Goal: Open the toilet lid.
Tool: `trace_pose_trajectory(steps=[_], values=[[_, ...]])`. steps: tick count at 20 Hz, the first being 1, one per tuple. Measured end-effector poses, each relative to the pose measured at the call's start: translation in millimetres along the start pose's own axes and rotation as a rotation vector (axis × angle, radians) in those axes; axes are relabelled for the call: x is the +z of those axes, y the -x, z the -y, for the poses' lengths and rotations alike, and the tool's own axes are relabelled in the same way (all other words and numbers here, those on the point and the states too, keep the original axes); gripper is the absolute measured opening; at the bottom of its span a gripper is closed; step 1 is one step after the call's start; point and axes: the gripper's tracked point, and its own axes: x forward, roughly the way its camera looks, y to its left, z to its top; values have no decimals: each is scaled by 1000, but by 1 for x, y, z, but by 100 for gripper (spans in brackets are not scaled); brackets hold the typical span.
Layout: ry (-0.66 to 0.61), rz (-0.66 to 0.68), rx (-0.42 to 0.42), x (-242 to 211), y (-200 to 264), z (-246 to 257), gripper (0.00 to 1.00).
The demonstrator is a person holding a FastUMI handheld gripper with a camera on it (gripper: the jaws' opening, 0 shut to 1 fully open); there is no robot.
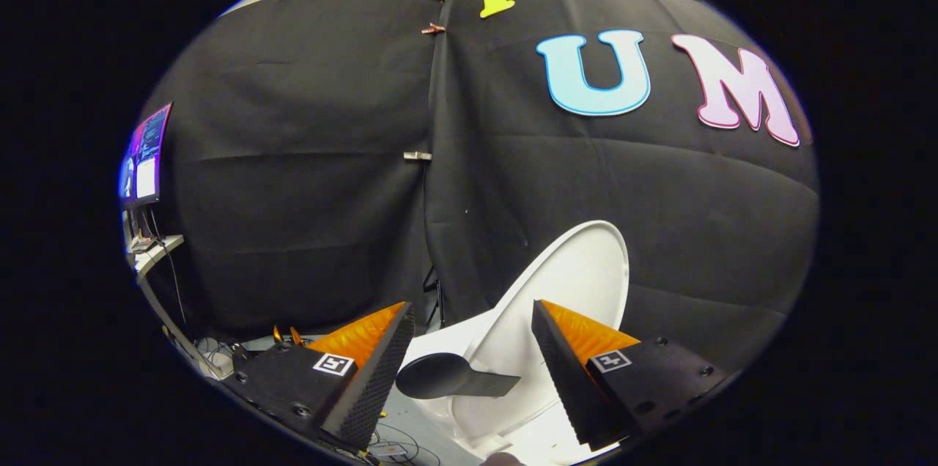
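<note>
Toilet lid (579, 283): white oval, already raised, standing close to upright with a lean toward the black cloth wall (293, 158) behind it. Its long axis runs from the hinge end low down, between the fingers, up and away to the rounded top edge above the right finger. The face turned to the camera looks like the underside.

Gripper (469, 349): fingers spread wide apart, nothing between the pads, no contact with the lid visible. The lid sits just ahead of the fingers and slightly toward the right one; that finger overlaps the lower part of the lid in the view, but I cannot tell whether it touches.

A dark, paddle-shaped patch (447, 376) lies between the fingers on the white surface below the lid. Could be a shadow or a part of the toilet; cannot tell.

Off to the left, well apart: a lit monitor (145, 154) on a shelf, with cables (212, 352) trailing on the floor.

Judgement: the lid appears open or nearly so. What remains, if anything, is a short push away from the camera along the lean, then a clear retreat.
</note>
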Motion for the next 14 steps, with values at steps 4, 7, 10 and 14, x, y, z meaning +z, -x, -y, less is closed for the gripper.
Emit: trace_pose_trajectory(steps=[4,7,10,14], values=[[8,212,22,54,36,10,99],[2,306,-61,79,75,46,99],[59,366,-283,85,134,128,98],[92,354,-489,52,230,208,99]])
